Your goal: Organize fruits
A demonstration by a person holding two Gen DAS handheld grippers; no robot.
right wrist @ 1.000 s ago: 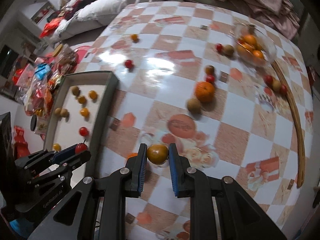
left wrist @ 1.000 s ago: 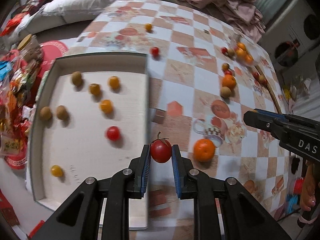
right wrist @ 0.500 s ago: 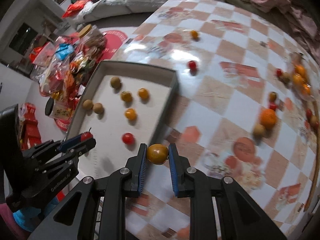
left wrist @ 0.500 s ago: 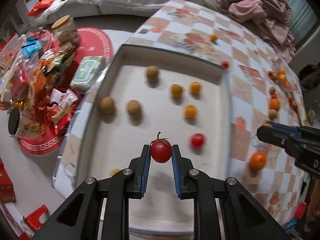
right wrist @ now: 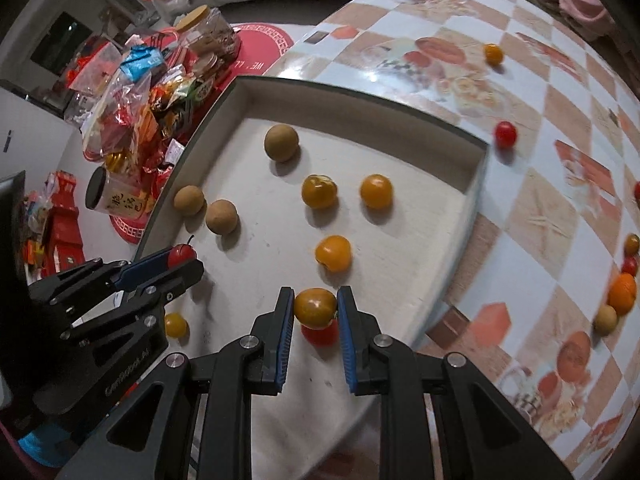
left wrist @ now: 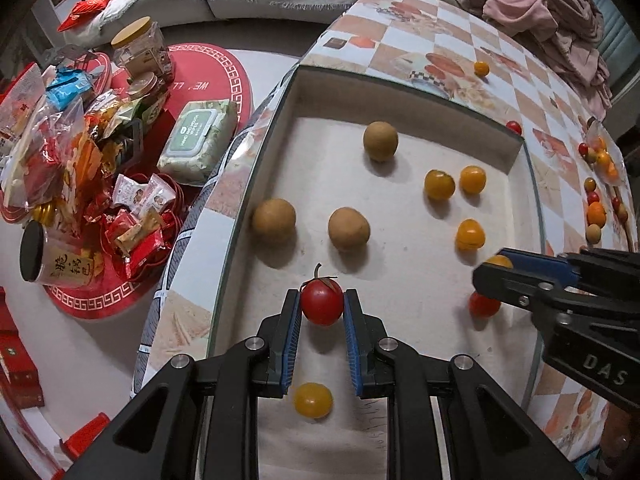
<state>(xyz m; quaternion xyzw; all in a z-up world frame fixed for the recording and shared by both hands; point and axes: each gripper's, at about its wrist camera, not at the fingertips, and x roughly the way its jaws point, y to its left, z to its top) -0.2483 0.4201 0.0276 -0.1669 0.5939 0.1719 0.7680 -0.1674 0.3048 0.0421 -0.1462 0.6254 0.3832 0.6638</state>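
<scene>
My left gripper [left wrist: 322, 308] is shut on a red tomato [left wrist: 321, 307] with a stem, held above the near-left part of the white tray [left wrist: 400, 96]. My right gripper [right wrist: 315, 307] is shut on an orange-yellow tomato [right wrist: 315, 307] over the tray's near right, above a loose red tomato [right wrist: 320, 334]. In the tray lie three brown round fruits [left wrist: 348, 228], several orange ones [left wrist: 439, 184] and a small yellow one [left wrist: 313, 400]. Each gripper shows in the other's view: the right gripper [left wrist: 496, 276] and the left gripper [right wrist: 182, 258].
The checkered table [right wrist: 532, 208] carries loose fruits: a red tomato [right wrist: 505, 134], a yellow one [right wrist: 493, 54], an orange [right wrist: 622, 290] and others at the right. Snack packets and jars [left wrist: 80, 148] crowd the floor at the left. Pink cloth [left wrist: 536, 12] lies beyond the table.
Both grippers have swung left from over the bare table to above the tray and sunk lower, each still holding its fruit.
</scene>
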